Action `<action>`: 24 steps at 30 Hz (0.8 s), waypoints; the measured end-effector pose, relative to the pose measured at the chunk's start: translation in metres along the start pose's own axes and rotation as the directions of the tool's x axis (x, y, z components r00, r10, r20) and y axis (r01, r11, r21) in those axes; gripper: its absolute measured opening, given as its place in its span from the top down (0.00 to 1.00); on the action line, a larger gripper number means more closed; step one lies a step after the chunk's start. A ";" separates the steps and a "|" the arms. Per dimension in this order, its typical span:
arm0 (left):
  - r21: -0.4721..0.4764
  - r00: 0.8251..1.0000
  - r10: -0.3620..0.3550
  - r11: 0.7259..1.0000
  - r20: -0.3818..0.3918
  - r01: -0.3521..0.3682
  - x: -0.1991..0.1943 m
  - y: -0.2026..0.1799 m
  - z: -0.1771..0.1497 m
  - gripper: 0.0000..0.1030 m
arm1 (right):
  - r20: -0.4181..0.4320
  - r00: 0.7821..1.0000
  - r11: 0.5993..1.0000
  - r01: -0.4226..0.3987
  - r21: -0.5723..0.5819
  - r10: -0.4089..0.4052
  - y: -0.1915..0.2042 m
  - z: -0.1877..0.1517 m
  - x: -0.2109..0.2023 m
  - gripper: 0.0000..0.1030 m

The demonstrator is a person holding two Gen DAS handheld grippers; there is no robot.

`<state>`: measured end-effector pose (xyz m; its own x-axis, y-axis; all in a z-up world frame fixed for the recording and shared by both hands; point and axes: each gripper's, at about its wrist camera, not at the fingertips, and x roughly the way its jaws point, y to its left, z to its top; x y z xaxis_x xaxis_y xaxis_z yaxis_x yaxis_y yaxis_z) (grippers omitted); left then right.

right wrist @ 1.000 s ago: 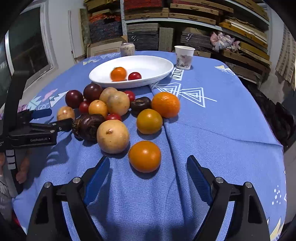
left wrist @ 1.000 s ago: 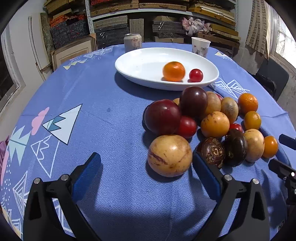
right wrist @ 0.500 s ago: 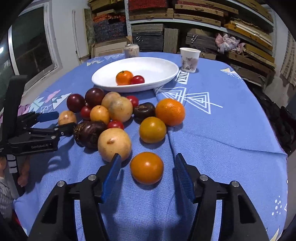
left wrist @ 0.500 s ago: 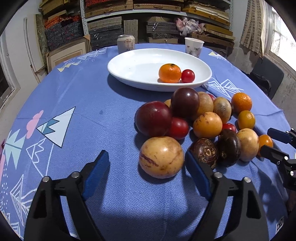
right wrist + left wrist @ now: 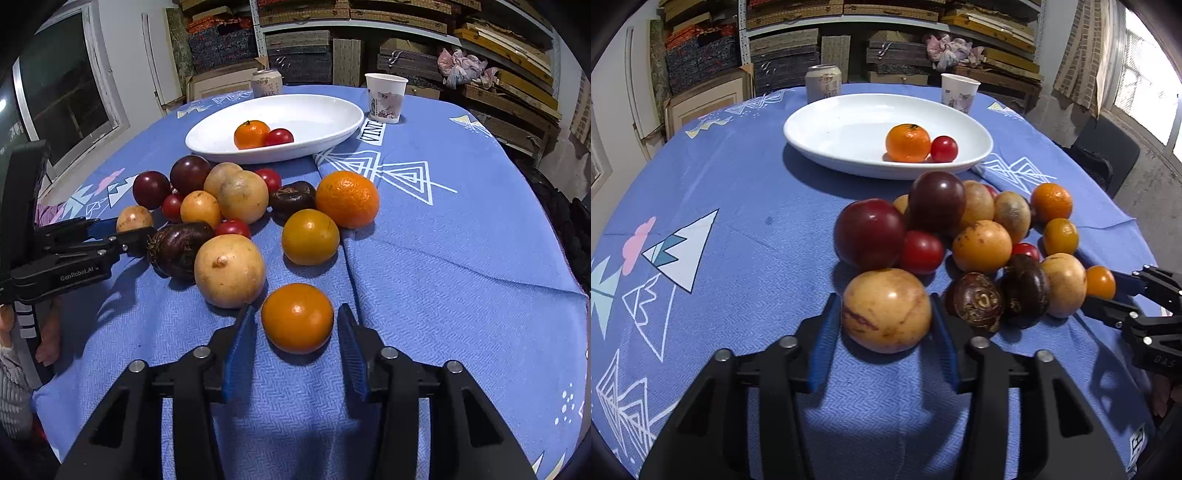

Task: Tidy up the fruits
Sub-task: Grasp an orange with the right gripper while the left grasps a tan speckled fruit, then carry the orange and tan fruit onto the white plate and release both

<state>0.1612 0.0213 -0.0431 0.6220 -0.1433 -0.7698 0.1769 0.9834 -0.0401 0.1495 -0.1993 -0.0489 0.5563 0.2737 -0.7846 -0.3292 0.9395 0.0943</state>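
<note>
Tan fruit (image 5: 886,309) round, perhaps stem hidden

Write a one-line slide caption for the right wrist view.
Right gripper closing around an orange fruit on the blue tablecloth, white plate beyond.

Two matte black plastic two-finger grippers: left gripper (image 5: 886,317), right gripper (image 5: 295,325). Flat ribbed blue pads (image 5: 240,347) lining the inner finger faces. Round silver screw heads (image 5: 201,352) on each linkage arm behind the pads. White "GenRobot.AI" lettering (image 5: 76,274) along the left gripper's side. Grey knitted sleeve cuff (image 5: 13,398) below that lettering.
</note>
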 end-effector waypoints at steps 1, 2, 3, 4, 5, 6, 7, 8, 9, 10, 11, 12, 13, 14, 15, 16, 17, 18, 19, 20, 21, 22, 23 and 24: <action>0.003 1.000 0.002 1.000 0.002 -0.002 0.000 -0.001 0.000 0.56 | -0.005 1.000 1.000 0.004 -0.001 -0.004 0.000 0.000 0.001 0.61; 0.004 1.000 0.002 1.000 0.004 -0.002 0.000 -0.001 0.000 0.56 | -0.006 1.000 1.000 0.006 0.001 -0.006 0.000 0.000 0.001 0.61; 0.004 1.000 -0.001 1.000 0.006 0.001 0.000 -0.001 0.000 0.57 | -0.006 1.000 1.000 0.003 0.003 -0.003 0.000 0.000 0.001 0.61; 0.004 1.000 -0.002 1.000 0.006 0.002 0.000 -0.001 0.000 0.57 | -0.006 1.000 1.000 -0.001 0.007 0.001 -0.001 0.000 0.001 0.61; 0.004 1.000 -0.002 1.000 0.006 0.002 -0.001 -0.002 0.000 0.57 | -0.006 1.000 1.000 -0.005 0.010 0.005 -0.002 0.000 0.001 0.61; 0.004 1.000 -0.001 1.000 0.007 0.001 -0.001 -0.001 0.000 0.57 | -0.005 1.000 1.000 -0.007 0.013 0.007 -0.003 0.000 0.001 0.62; 0.005 1.000 0.004 1.000 0.011 -0.004 -0.002 -0.001 -0.001 0.57 | -0.004 1.000 1.000 -0.010 0.016 0.010 -0.003 0.000 0.001 0.62; 0.007 1.000 0.012 1.000 0.023 -0.012 -0.004 -0.001 -0.001 0.57 | 0.001 1.000 1.000 -0.009 0.020 0.009 -0.004 0.000 0.000 0.62; 0.009 0.999 0.018 1.000 0.037 -0.018 -0.008 -0.002 -0.001 0.57 | 0.015 1.000 1.000 -0.003 0.031 0.003 -0.006 0.000 -0.003 0.62; 0.011 0.998 0.025 1.000 0.060 -0.026 -0.013 -0.002 -0.002 0.57 | 0.025 1.000 0.999 -0.001 0.039 0.001 -0.008 0.000 -0.006 0.62; 0.012 0.997 0.027 1.000 0.074 -0.028 -0.017 -0.003 -0.002 0.57 | 0.033 0.999 0.999 -0.001 0.046 0.000 -0.010 -0.001 -0.008 0.62; 0.013 0.995 0.027 1.000 0.094 -0.028 -0.022 -0.003 -0.003 0.57 | 0.043 0.999 0.998 -0.003 0.055 0.001 -0.011 -0.003 -0.012 0.62; 0.012 0.994 0.028 0.999 0.109 -0.029 -0.026 -0.003 -0.003 0.57 | 0.049 0.999 0.998 -0.007 0.060 0.005 -0.013 -0.004 -0.014 0.62; 0.013 0.992 0.032 0.999 0.124 -0.034 -0.031 -0.004 -0.003 0.57 | 0.052 0.999 0.998 -0.011 0.063 0.007 -0.014 -0.005 -0.016 0.62; 0.009 0.989 0.035 0.999 0.145 -0.037 -0.037 -0.003 -0.002 0.57 | 0.059 0.998 0.998 -0.012 0.067 0.008 -0.016 -0.005 -0.022 0.62; -0.001 0.987 0.030 1.000 0.159 -0.030 -0.043 -0.001 0.002 0.57 | 0.070 0.998 0.998 -0.012 0.068 0.008 -0.017 -0.003 -0.027 0.62; -0.015 0.986 0.013 1.000 0.165 -0.011 -0.048 0.002 0.007 0.57 | 0.087 0.996 0.997 -0.012 0.070 0.006 -0.020 0.002 -0.035 0.62; -0.022 0.987 0.002 1.000 0.163 0.002 -0.051 0.004 0.013 0.57 | 0.104 0.995 0.997 -0.013 0.073 0.005 -0.022 0.008 -0.042 0.62; -0.028 0.987 -0.004 1.000 0.163 0.009 -0.054 0.007 0.021 0.57 | 0.133 0.991 0.997 -0.014 0.077 0.003 -0.025 0.020 -0.054 0.62; -0.031 0.986 -0.003 0.999 0.169 0.008 -0.057 0.009 0.028 0.57 | 0.153 0.988 0.997 -0.017 0.075 0.005 -0.026 0.030 -0.061 0.62; -0.030 0.984 0.008 1.000 0.179 -0.002 -0.060 0.012 0.039 0.57 | 0.171 0.985 0.997 -0.018 0.073 0.005 -0.027 0.040 -0.067 0.62; -0.029 0.983 0.016 1.000 0.185 -0.011 -0.061 0.015 0.050 0.57 | 0.192 0.981 0.998 -0.016 0.067 0.002 -0.027 0.056 -0.074 0.62; -0.028 0.982 0.021 0.999 0.188 -0.016 -0.061 0.017 0.060 0.57 | 0.205 0.979 0.998 -0.013 0.062 0.000 -0.027 0.069 -0.077 0.62; -0.031 0.982 0.025 0.999 0.189 -0.020 -0.058 0.021 0.074 0.57 | 0.220 0.975 0.998 -0.010 0.059 -0.003 -0.027 0.087 -0.078 0.62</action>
<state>0.1847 0.0419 0.0479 0.7593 -0.1368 -0.6362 0.1410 0.9890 -0.0445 0.1814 -0.2284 0.0627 0.7115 0.3094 -0.6309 -0.2894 0.9472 0.1382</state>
